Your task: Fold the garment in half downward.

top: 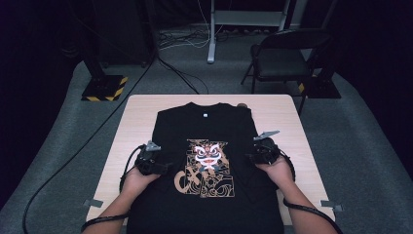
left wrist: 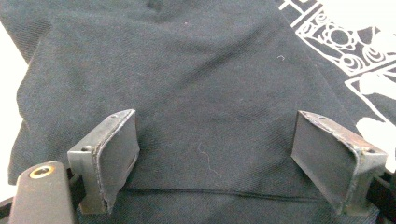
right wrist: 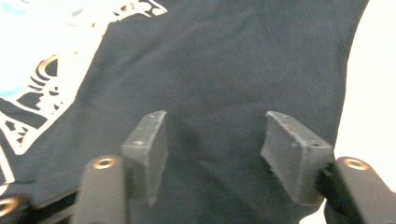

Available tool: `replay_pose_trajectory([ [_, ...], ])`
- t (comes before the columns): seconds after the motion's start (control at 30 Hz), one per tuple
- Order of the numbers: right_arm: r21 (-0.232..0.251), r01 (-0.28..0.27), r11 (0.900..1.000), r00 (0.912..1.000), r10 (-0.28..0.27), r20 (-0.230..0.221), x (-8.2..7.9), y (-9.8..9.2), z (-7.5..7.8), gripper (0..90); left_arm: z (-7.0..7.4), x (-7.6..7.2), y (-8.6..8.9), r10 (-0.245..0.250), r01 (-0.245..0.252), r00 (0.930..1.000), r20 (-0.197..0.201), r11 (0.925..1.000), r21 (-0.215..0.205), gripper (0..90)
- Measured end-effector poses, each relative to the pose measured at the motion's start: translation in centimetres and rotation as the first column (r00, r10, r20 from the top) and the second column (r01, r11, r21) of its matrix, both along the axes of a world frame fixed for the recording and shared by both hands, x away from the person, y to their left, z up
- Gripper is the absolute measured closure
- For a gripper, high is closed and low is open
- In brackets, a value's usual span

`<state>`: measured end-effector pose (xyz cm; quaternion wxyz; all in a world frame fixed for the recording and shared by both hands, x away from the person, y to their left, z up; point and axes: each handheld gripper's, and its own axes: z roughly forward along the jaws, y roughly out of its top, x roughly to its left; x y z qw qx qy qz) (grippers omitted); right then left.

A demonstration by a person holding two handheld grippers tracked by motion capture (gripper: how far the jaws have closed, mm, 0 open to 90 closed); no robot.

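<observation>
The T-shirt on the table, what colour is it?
Black T-shirt with an orange and white print on the chest; clearest in the high view.

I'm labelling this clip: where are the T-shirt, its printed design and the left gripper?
T-shirt (top: 173, 129): high view, plain black chest area.
printed design (top: 207, 168): high view, middle of the print.
left gripper (left wrist: 212, 156): left gripper view, midway between its fingertips.

1. A black T-shirt (top: 204, 131) lies face up on the light wooden table in front of me, collar at the far end, hem hanging over the near edge.
2. Both sleeves are folded in over the body, giving it straight left and right sides.
3. An orange, white and black lion-dance print (top: 207, 165) sits at the centre of the chest.
4. A small white label (top: 205, 115) shows inside the collar.
5. Up close, the left fold (left wrist: 196, 93) lies flat and smooth, while the right fold (right wrist: 233, 70) shows soft creases.
</observation>
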<state>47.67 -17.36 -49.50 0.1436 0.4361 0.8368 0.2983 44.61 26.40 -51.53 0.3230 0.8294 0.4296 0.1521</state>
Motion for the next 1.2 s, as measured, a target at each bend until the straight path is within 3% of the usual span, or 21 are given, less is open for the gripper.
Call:
replay_pose_trajectory([
  [0.07,-0.003,-0.001,1.000,0.9999,0.000,-0.017,0.5,-0.3,-0.4,44.0,0.0,0.0,0.0,-0.002,0.002,1.0000,0.000,1.0000,0.005,15.1],
  [0.23,0.019,0.017,1.000,0.9998,-0.017,0.006,1.3,-0.6,-0.2,49.5,0.0,-0.1,-0.1,0.006,-0.006,1.0000,0.000,1.0000,0.005,15.1],
  [0.43,0.027,0.103,0.994,0.9943,-0.104,0.024,3.0,-0.9,0.1,54.3,-0.1,-0.2,0.0,0.007,-0.007,0.9999,0.008,1.0000,0.000,14.8],
  [0.63,0.038,0.151,0.988,0.9879,-0.152,0.028,4.3,-1.2,0.1,58.3,-0.2,-0.2,0.1,0.003,-0.003,0.9997,0.024,1.0000,-0.006,14.8],
  [0.83,0.014,0.183,0.983,0.9830,-0.183,0.012,6.0,-1.5,0.2,59.0,-0.3,-0.3,0.1,0.004,-0.004,0.9995,0.032,0.9999,-0.011,14.7],
  [1.2,0.046,0.239,0.970,0.9708,-0.238,-0.033,7.5,-2.4,-0.3,62.7,0.1,-0.4,0.2,0.036,-0.036,0.9992,0.017,0.9993,-0.001,17.9],
])
